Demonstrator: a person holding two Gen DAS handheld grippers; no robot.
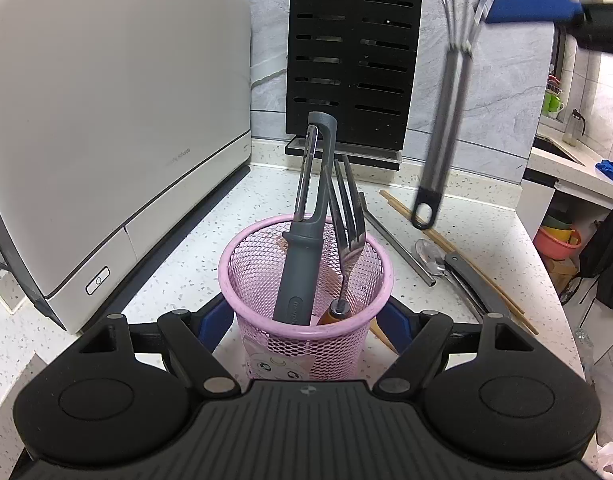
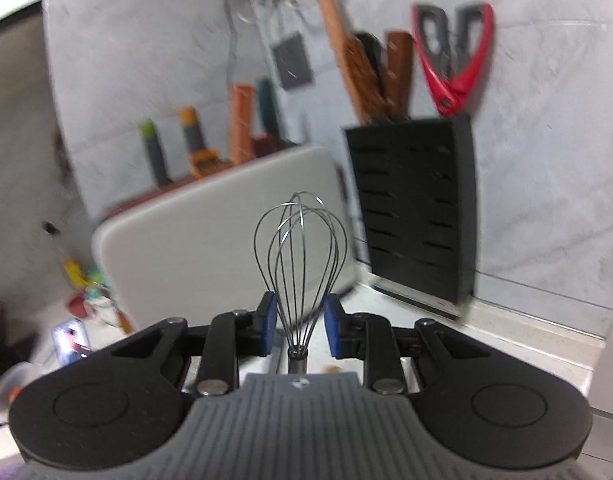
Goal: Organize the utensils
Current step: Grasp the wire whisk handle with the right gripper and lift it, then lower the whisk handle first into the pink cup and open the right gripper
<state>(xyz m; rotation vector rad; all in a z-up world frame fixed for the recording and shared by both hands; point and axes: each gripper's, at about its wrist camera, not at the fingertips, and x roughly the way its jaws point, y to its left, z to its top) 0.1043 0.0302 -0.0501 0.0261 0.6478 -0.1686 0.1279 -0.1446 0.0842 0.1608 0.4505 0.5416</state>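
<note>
Both tongs are handheld two-finger grippers. Left gripper (image 1: 306,320) stands wide, its blue pads on either side of a pink mesh holder (image 1: 306,280) on the counter; the pads sit just beside the mesh, and firm contact cannot be confirmed. Right gripper (image 2: 299,320) has narrowed jaws closed on the wire base of a small whisk (image 2: 300,264), whose balloon of wires points away from the camera toward the wall. Seen from the left wrist view, the same whisk (image 1: 442,120) hangs in the air up and to the right of the holder, its long axis nearly vertical with the looped handle end lowest. The holder therefore lies below and to the left of the whisk, and the right hand is the one carrying it there. Already in the holder are a grey peeler (image 1: 306,216) and a fork (image 1: 346,216), both leaning upright. More utensils lie on the speckled white countertop (image 1: 194,248) to the right: a spoon (image 1: 432,258), chopsticks (image 1: 438,236) and a grey folding tool. A white appliance (image 1: 118,120) fills the left side; a black slotted knife block (image 1: 352,60) stands against the grey marble-look wall.
</note>
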